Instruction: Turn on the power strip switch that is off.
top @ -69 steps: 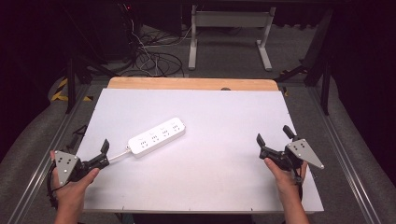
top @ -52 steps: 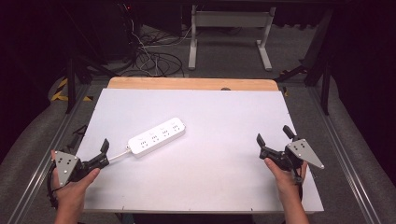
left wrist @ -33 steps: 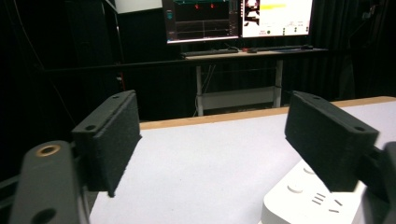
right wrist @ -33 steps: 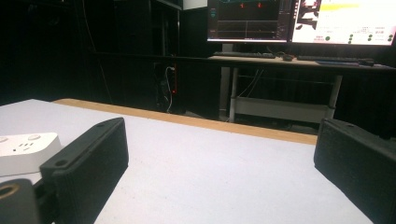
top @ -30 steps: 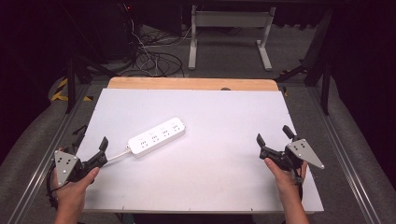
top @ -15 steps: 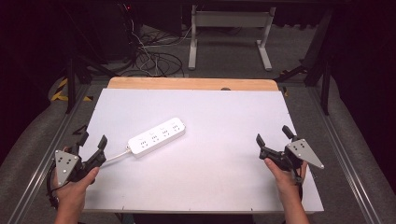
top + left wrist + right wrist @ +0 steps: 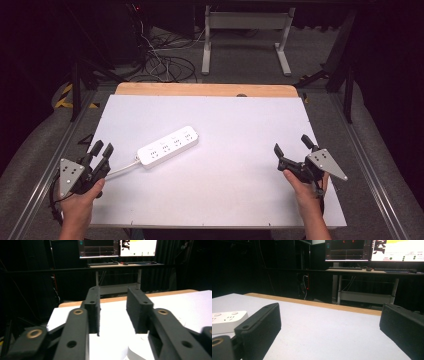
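I see a white power strip lying left of centre on the counter, unobstructed. My left gripper, nearby over its cord, has just been narrowing, gripping nothing; my right gripper gapes wide, empty.

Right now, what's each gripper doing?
Left gripper: jaws have just been closing, still apart, nothing between them.
Right gripper: jaws wide open, empty.

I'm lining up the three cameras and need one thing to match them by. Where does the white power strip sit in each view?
High view: the white power strip lies left of centre on the white board, ahead of the left claw.
Left gripper view: a white rounded piece at the bottom edge may be it; I cannot tell.
Right gripper view: its end is at the left edge.
Shared landmark: the board's wooden far edge.
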### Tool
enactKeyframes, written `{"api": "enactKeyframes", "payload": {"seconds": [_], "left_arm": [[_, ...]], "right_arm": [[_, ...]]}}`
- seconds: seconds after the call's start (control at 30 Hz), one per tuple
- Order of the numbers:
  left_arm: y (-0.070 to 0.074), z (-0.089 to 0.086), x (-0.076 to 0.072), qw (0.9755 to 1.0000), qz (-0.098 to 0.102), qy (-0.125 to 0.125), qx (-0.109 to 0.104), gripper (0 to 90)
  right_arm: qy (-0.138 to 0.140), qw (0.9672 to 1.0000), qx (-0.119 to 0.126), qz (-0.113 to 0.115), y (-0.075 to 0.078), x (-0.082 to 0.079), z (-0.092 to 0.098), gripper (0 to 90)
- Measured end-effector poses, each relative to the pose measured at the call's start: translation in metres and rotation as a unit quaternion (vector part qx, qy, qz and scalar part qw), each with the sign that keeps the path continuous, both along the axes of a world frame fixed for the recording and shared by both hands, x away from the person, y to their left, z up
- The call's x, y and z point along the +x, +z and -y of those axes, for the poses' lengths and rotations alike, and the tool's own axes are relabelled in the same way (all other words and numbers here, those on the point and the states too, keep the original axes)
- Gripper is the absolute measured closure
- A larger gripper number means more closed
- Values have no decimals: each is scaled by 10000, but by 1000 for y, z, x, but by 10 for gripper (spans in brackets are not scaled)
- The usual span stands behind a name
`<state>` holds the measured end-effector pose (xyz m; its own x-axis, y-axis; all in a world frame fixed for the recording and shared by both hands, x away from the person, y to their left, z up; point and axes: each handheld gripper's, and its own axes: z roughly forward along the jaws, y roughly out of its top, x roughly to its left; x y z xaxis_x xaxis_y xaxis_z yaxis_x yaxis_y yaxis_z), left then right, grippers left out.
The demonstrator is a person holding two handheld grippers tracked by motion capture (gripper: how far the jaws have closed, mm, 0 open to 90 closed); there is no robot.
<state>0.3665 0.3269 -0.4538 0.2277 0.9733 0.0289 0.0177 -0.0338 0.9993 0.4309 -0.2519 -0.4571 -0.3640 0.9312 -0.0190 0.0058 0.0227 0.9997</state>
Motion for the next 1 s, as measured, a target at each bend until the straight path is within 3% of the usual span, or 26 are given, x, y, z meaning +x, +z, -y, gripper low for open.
{"api": "enactKeyframes", "payload": {"seconds": [0.33,0.43,0.63,0.8,1.0], "left_arm": [[5,-2,-1,9994,-327,-75,-126,814],[9,-4,-3,9978,-639,-60,-180,867],[20,-4,-3,9962,-802,-177,-273,900],[23,6,2,9951,-944,-273,-112,900],[25,14,14,9920,-1203,-370,97,900]], "right_arm": [[30,10000,-12,-9,0,0,0,43],[25,10000,-4,-32,-1,0,-1,43],[41,10000,11,-32,-1,0,0,45],[46,10000,38,-38,0,1,1,45],[48,10000,50,-56,0,0,1,46]]}}
